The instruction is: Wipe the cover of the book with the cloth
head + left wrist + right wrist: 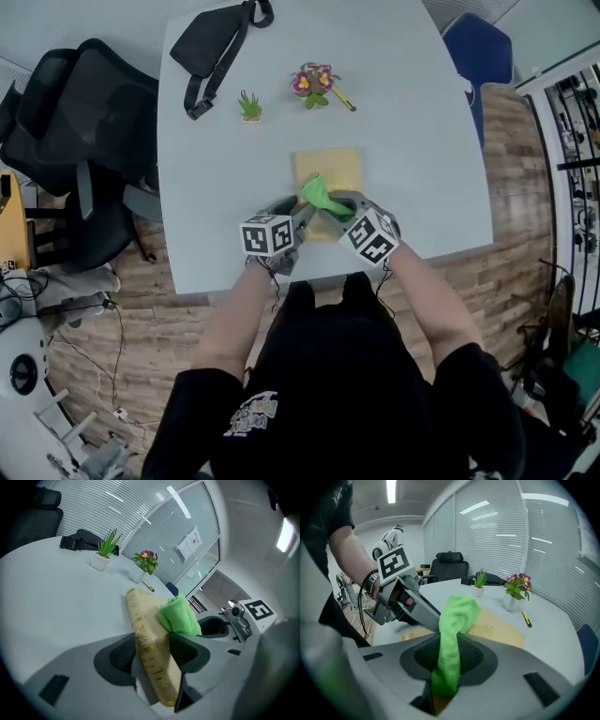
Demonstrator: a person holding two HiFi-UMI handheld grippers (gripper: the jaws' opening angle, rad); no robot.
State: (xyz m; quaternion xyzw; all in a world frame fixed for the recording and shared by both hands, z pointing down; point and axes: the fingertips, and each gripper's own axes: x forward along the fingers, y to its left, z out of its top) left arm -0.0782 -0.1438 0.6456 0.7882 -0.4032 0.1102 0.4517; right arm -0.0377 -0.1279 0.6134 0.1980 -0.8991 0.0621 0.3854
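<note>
At the near edge of the table (412,122), the left gripper (152,658) is clamping the book (328,169) by its spine while the right gripper (446,667) is pinching the cloth (322,195) onto the cover, so wiping looks barely begun, most of the cover remaining.

Tan book (330,167) lying flat; green cloth (322,196) bunched on cover.

Black pouch (214,42), succulent (249,106), flowering plant (314,84)
</note>
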